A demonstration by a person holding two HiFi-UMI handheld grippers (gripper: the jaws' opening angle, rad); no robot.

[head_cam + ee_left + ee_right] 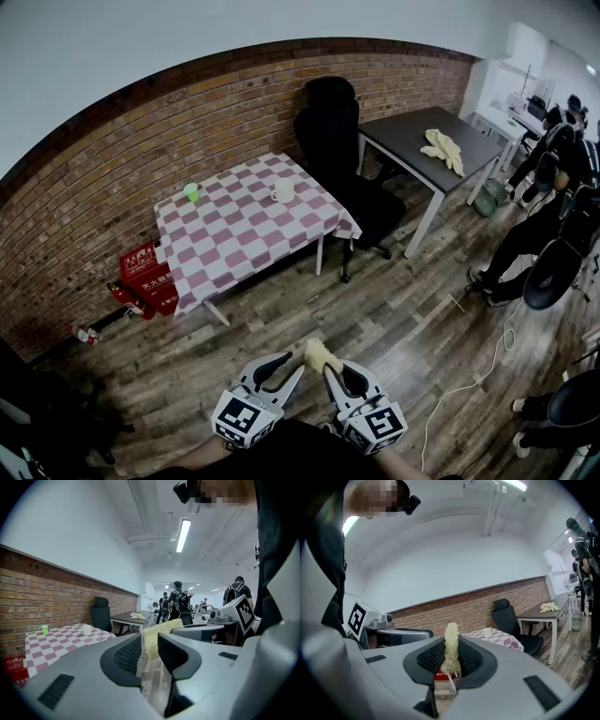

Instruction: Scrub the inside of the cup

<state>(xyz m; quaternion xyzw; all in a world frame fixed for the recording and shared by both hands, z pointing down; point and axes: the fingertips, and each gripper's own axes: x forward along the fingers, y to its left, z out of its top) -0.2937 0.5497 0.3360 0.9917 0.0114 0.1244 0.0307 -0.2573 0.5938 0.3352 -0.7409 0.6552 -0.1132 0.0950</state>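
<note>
A white cup [282, 190] and a small green cup [191, 192] stand on the red-and-white checked table [234, 239], well ahead of me across the wooden floor. Both grippers hang low at the bottom of the head view, side by side and far from the table. My right gripper [333, 367] is shut on a pale yellow fibrous scrubber [319, 354], which sticks up between its pads [451, 644]. My left gripper [289, 364] stands open with nothing between its jaws; past its gap in the left gripper view I see only floor and the scrubber [152, 637]. The white cup [487, 632] shows small in the right gripper view.
A black office chair [333, 131] stands right of the checked table, and a dark desk [412, 141] holding a yellowish cloth [443, 148] is beyond it. Red boxes [145, 272] sit by the brick wall. People [553, 178] and chairs crowd the right; a white cable [469, 384] lies on the floor.
</note>
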